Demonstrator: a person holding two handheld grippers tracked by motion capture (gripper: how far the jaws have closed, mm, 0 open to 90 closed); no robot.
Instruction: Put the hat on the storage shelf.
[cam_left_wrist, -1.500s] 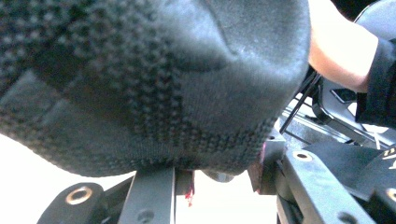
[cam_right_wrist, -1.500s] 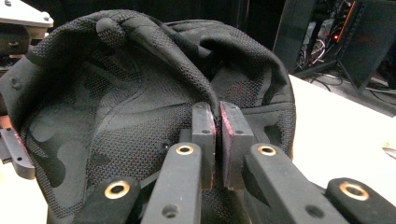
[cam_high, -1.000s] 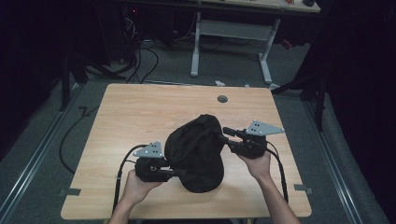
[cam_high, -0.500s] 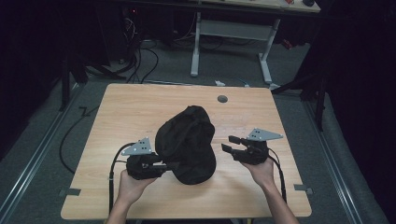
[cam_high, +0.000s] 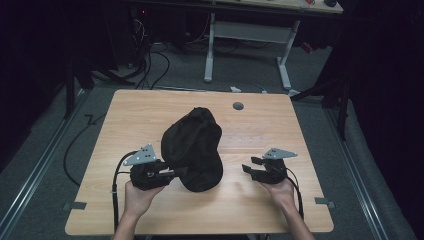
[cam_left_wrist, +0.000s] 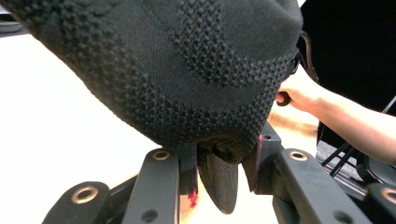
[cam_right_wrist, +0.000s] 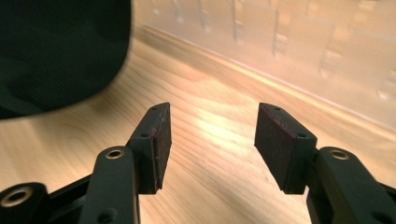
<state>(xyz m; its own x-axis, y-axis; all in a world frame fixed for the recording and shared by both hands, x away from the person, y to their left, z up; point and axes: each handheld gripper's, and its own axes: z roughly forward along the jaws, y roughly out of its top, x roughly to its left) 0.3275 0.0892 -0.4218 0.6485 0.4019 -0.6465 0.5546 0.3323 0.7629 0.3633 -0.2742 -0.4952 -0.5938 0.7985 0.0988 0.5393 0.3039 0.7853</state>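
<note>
A black knit fabric bundle (cam_high: 192, 147) lies in a heap on the middle of the wooden table (cam_high: 305, 135). My left gripper (cam_high: 176, 173) is at its near left edge, shut on a fold of the fabric. In the left gripper view the knit cloth (cam_left_wrist: 187, 70) bulges over the jaws, and a flap of it is pinched at my left gripper (cam_left_wrist: 224, 161). My right gripper (cam_high: 248, 168) stands open on the right, a short way from the bundle. Between its red-padded fingers (cam_right_wrist: 161, 135) there is bare wood, with the dark cloth (cam_right_wrist: 56, 51) off to the upper left.
A small grey round cap (cam_high: 238, 106) sits in the tabletop near the far edge. Beyond the table stand a white desk frame (cam_high: 247, 37) and cables on the floor (cam_high: 150, 60). Bare wood lies right of the bundle.
My right gripper has let go of the bundle and drawn back to the right. My left gripper has pulled the bundle to the left and farther up the table.
</note>
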